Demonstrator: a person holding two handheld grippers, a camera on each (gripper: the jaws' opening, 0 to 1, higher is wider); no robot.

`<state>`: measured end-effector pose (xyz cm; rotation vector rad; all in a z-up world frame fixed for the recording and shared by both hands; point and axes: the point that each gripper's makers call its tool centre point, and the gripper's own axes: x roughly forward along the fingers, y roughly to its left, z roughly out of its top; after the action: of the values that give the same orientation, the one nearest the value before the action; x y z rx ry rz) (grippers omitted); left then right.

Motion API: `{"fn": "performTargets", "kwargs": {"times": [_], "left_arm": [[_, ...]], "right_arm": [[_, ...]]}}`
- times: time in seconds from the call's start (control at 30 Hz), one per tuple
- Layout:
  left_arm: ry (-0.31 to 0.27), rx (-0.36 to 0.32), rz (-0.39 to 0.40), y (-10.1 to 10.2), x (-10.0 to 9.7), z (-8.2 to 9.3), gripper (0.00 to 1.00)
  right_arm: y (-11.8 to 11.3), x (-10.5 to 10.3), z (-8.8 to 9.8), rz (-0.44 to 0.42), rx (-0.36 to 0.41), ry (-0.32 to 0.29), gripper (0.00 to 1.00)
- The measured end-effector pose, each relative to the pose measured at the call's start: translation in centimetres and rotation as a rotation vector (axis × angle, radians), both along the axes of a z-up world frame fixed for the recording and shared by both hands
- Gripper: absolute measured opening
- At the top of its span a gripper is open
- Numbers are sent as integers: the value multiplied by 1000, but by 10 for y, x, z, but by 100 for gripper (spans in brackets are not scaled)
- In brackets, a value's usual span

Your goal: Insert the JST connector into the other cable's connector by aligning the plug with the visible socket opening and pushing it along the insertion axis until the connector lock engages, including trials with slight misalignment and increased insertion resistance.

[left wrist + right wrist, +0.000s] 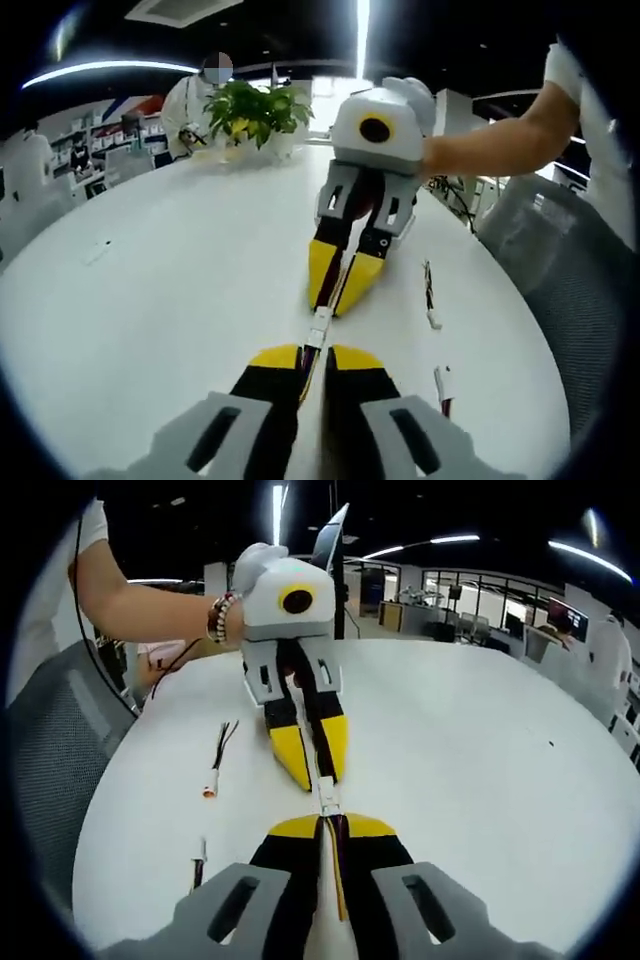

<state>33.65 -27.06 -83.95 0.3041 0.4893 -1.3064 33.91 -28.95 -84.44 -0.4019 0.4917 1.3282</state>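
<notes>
White round tabletop (pixel 170 300) is seen under dark ceiling with strip lights; open office behind. In the left gripper view, from left: a small dark fleck lies far left on the white surface; a potted green leafy plant (pixel 256 110) stands at the far edge, with a seated person in white (pixel 190 105) behind it.

At centre bottom, the left gripper (pixel 315 352), yellow-tipped black jaws on grey mounts, is seen with its jaws drawn together on a thin wire bundle. From its tips a small white JST connector pair (pixel 320 325) runs straight to the right gripper (pixel 335 300), which faces it, held by a gloved hand and bare forearm. The right gripper's yellow tips are pinched on the far end of the connector. Whether plug and socket are fully seated cannot be told.

To the right, two spare short cables with white plugs (pixel 431 300) lie on the table, well apart from the grippers. A grey mesh chair back (pixel 560 270) stands at far right.

In the right gripper view, the mesh chair is seen at left, then the spare cables (pixel 215 765), one with an orange-tinted plug. At centre, the right gripper (pixel 330 825) is clamped on yellow and dark wires, the connector pair (pixel 327 795) between it and the left gripper (pixel 320 770). Bare tabletop (pixel 480 770) lies to the right.
</notes>
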Motion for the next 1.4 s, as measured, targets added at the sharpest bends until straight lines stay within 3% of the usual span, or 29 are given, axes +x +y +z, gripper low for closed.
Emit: {"fn": "performTargets", "kwargs": {"times": [0.07,0.13,0.3,0.4,0.47,0.53,0.57,0.63,0.67,0.7,0.77,0.83,0.93,0.97,1.03,1.1,1.17,1.3,1.4], "left_arm": [[-4,2,8,1,1,1,20],[4,-6,33,4,3,4,19],[31,-109,139,10,8,24,20],[51,-266,174,7,6,47,30],[48,-294,216,11,9,47,37],[87,-353,262,13,10,49,42],[120,-405,286,13,11,53,47],[176,-617,333,15,15,79,65],[206,-688,355,20,16,88,71],[213,-715,358,23,15,93,72],[182,-664,324,25,4,89,58],[113,-535,260,22,-14,77,47],[180,-470,183,19,-45,66,45],[166,-444,170,19,-51,62,45],[46,-358,195,26,-50,49,54],[93,-345,214,27,-58,41,59],[89,-345,212,24,-65,39,60],[44,-260,163,18,-78,28,50],[53,-238,147,10,-83,20,44]], "right_arm": [[-2,1,1,-8,0,0,14],[-5,0,6,-21,9,-1,15],[-9,-4,33,-77,132,9,20],[-13,-10,39,-87,154,1,22],[-13,-16,43,-92,180,3,22],[-13,-22,46,-94,180,6,24],[-13,-27,47,-93,180,9,25],[-14,-34,50,-87,180,7,25],[-15,-38,51,-85,181,6,24],[-16,-42,51,-82,181,6,24],[-18,-50,49,-81,175,11,23],[-21,-60,42,-75,151,19,22],[-24,-71,34,-63,129,40,22],[-25,-73,30,-57,115,46,22],[-27,-75,25,-59,103,53,21],[-25,-80,23,-55,110,71,21],[-25,-84,16,-34,78,74,21],[-25,-91,8,-1,38,74,19],[-24,-94,3,22,14,68,15]]}}
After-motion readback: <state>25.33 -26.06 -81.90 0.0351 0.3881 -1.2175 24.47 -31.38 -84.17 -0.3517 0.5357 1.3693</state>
